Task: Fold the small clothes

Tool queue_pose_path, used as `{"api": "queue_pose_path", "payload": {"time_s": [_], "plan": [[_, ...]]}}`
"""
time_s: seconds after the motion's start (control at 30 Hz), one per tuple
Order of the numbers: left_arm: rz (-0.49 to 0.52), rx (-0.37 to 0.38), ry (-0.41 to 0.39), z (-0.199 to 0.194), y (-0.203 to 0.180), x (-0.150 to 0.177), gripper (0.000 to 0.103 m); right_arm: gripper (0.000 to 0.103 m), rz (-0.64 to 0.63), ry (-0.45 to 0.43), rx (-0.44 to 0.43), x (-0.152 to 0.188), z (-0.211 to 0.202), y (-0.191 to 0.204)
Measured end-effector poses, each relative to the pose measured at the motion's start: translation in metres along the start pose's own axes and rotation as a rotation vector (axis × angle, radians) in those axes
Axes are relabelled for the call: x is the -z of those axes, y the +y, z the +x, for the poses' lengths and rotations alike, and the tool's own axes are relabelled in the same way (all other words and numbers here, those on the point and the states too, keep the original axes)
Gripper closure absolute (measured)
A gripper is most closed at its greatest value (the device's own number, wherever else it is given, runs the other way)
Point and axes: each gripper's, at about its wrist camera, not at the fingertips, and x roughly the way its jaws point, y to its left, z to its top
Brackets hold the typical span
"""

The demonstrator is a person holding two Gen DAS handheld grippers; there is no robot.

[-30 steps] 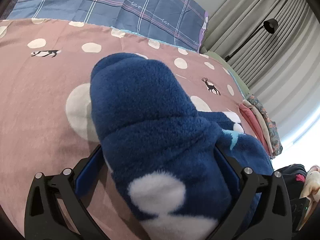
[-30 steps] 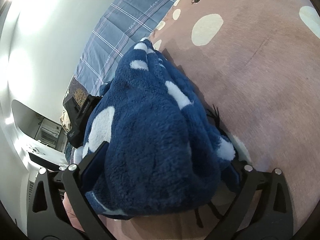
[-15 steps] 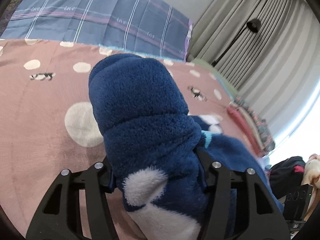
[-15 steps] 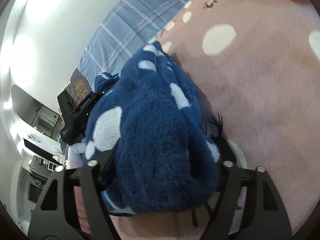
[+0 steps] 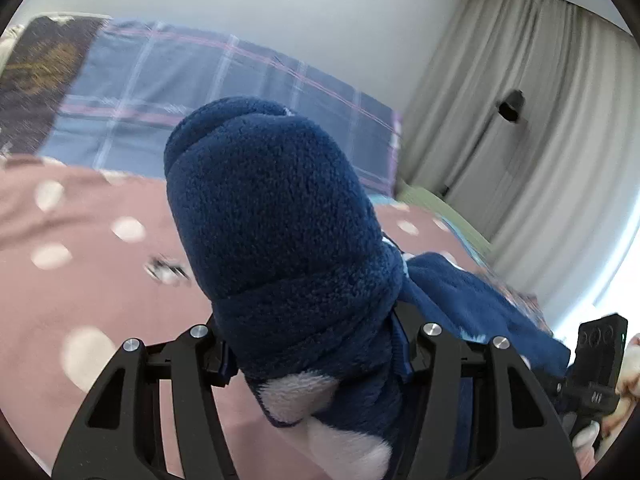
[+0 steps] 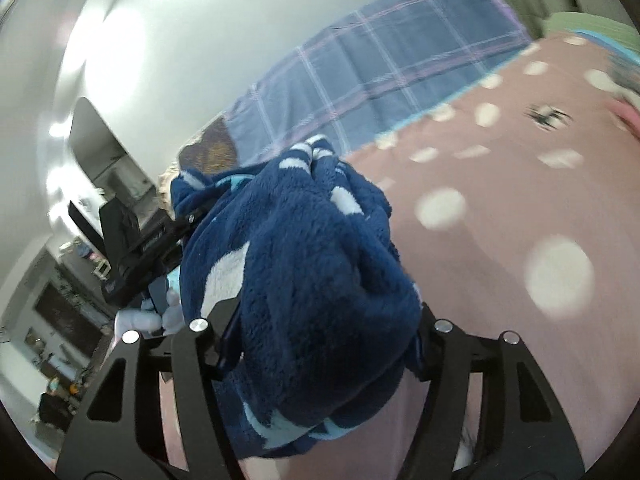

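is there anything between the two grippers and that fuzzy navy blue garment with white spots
Nothing visible. The left gripper and right gripper are each shut directly on the fuzzy navy blue garment, holding it above the pink polka-dot bedspread.

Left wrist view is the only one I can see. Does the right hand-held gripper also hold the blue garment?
Observer: Yes. In the right wrist view the right hand-held gripper is shut on the blue fleece garment, with a thick bunch of it between the fingers.
Operator: Is there any pattern on that side?
Observer: A large white patch lies on the fleece near that gripper's left finger.
Operator: And the lower edge of the bunch?
Observer: A pale blue trim runs along it, below the fingers.
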Motion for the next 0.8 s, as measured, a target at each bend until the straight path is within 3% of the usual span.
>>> {"api": "queue_pose_path", "payload": {"time_s": [0.1,0.23,0.47,0.63,0.7,0.73,0.77,0.8], "plan": [[-0.015,-0.08,-0.042,-0.001,0.024,-0.033,0.044,0.04,0.007,0.031,-0.07,-0.044,0.044,0.006],[-0.022,-0.191,-0.098,0.002,0.059,-0.07,0.044,0.04,-0.038,0.063,-0.098,-0.094,0.113,0.022],[-0.039,-0.33,-0.123,0.04,0.127,-0.096,0.044,0.04,0.025,0.084,-0.138,-0.15,0.219,0.025],[-0.089,-0.411,-0.105,0.088,0.181,-0.077,0.039,0.039,0.045,0.087,-0.083,-0.153,0.294,0.004],[-0.116,-0.481,-0.031,0.114,0.204,-0.058,0.037,0.028,0.02,0.109,0.025,-0.138,0.327,-0.009],[-0.118,-0.545,0.03,0.132,0.218,-0.041,0.037,0.027,0.004,0.142,0.123,-0.122,0.347,-0.021],[-0.126,-0.577,0.063,0.142,0.227,-0.032,0.036,0.027,-0.009,0.159,0.158,-0.114,0.357,-0.025],[-0.181,-0.569,0.088,0.147,0.24,-0.025,0.026,0.026,-0.014,0.173,0.17,-0.098,0.368,-0.036]]}}
